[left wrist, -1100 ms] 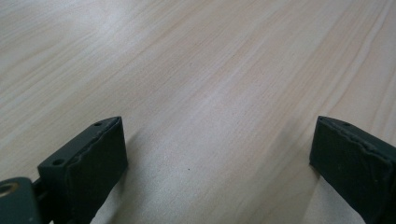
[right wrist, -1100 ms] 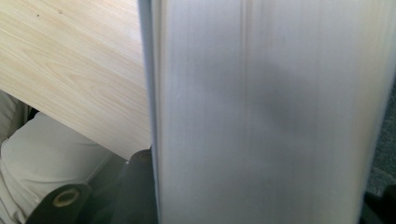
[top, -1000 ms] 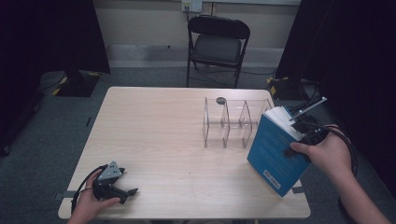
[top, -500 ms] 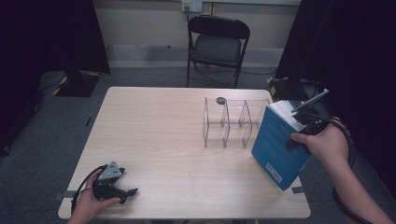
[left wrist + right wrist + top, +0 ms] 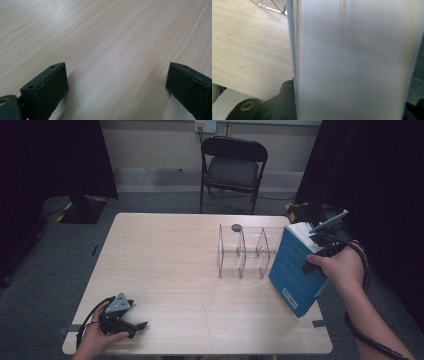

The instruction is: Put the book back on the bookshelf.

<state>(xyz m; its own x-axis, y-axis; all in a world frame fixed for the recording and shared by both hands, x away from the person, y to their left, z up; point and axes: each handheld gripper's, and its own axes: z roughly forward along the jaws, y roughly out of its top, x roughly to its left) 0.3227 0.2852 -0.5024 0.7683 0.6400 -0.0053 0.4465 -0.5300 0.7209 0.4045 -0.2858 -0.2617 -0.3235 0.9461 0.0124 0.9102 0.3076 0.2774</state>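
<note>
From the high view, a thick blue hardcover book with a white page block (image 5: 295, 270) stands tilted at the right side of the pale wooden table (image 5: 165, 255), just to the right of the clear acrylic rack with upright dividers (image 5: 243, 251). Its lower corner meets the table near the right edge, its top leans away from the rack, and a small white label shows low on the blue cover. The right gripper (image 5: 320, 251) is clamped on the book's upper part, with the person's right hand (image 5: 340, 269) wrapped round it. A small dark round disc (image 5: 236, 227) lies on the table just behind the rack. Far to the left of the rack, at the table's near edge, the left gripper (image 5: 131, 326) rests low on the wood in the person's left hand (image 5: 97, 340). A black folding chair (image 5: 232, 167) stands beyond the table.

In the left gripper view, the left gripper (image 5: 115, 80) has its two black jaws spread wide apart with bare wood grain between them.

In the right gripper view, the book's page block (image 5: 354, 60) fills the middle as a pale grey, finely lined surface, close and blurred, with a thin blue cover edge on its left. A corner of the rack (image 5: 270, 6) shows at the top left above the table.
</note>
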